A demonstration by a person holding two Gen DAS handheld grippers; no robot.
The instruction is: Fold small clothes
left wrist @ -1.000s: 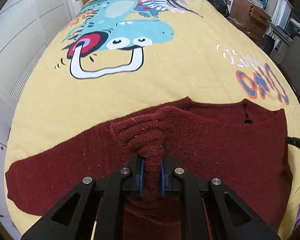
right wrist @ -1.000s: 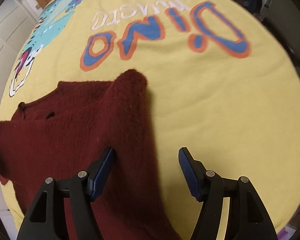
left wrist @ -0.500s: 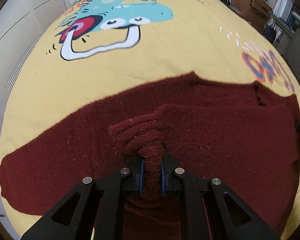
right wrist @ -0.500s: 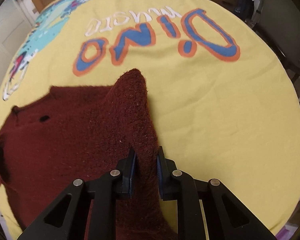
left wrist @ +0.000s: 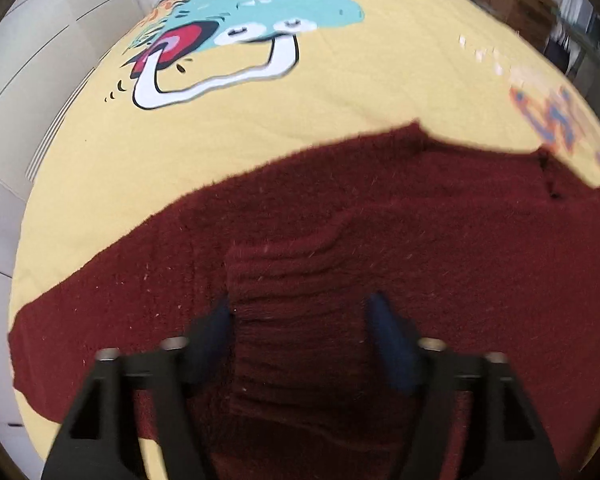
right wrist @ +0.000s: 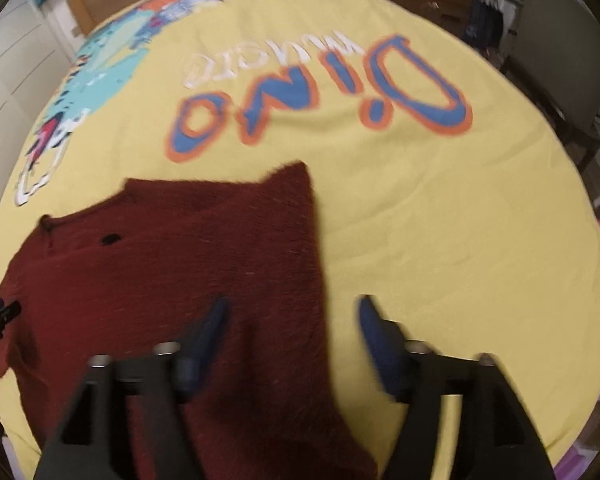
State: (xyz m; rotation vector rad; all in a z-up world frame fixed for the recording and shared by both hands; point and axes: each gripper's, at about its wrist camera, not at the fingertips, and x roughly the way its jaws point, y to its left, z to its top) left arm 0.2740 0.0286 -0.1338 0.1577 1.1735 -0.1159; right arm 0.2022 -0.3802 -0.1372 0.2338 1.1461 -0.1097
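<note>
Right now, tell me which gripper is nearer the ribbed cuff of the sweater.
Left. The left gripper, jaws opening, straddles the ribbed cuff. The right gripper hangs over the sweater's opposite edge.

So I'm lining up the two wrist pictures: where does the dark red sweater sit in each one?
Left wrist: the dark red sweater fills the lower half, edge to edge, its ribbed cuff between the opening jaws of the left claw.
Right wrist: the sweater takes the lower left, its right edge between the opening jaws of the right claw.
Shared landmark: the orange-and-blue lettering on the yellow bedspread.
</note>
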